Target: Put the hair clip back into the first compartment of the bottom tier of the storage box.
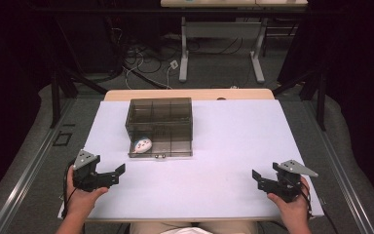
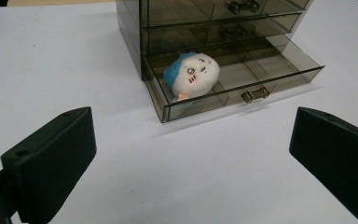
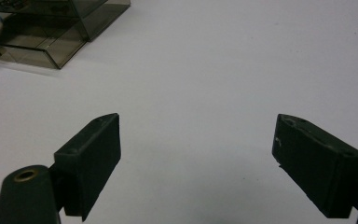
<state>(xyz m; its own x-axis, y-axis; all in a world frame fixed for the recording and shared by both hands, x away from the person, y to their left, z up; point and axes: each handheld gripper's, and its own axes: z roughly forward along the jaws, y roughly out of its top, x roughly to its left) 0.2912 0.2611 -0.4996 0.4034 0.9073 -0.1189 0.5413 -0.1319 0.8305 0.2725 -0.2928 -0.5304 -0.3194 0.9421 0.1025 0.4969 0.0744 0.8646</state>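
We count one smoky clear-plastic three-drawer box (image 1: pixel 159 117), one blue-and-white round plush toy (image 2: pixel 192 73) in its open bottom drawer (image 2: pixel 279 77); left gripper (image 1: pixel 117 173) and right gripper (image 1: pixel 257 178) both wide open, empty.

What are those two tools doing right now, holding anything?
Left tool: open, holding nothing.
Right tool: open, holding nothing.

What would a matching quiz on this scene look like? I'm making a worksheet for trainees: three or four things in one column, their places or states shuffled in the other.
Things:
1. plush toy
2. bottom drawer
3. left gripper
4. right gripper

Places or states:
A. pulled out of the organiser
B. open, near the table's right front edge
C. lying in the drawer's left compartment
D. open, at the table's left front edge

Pairs: 1-C, 2-A, 3-D, 4-B
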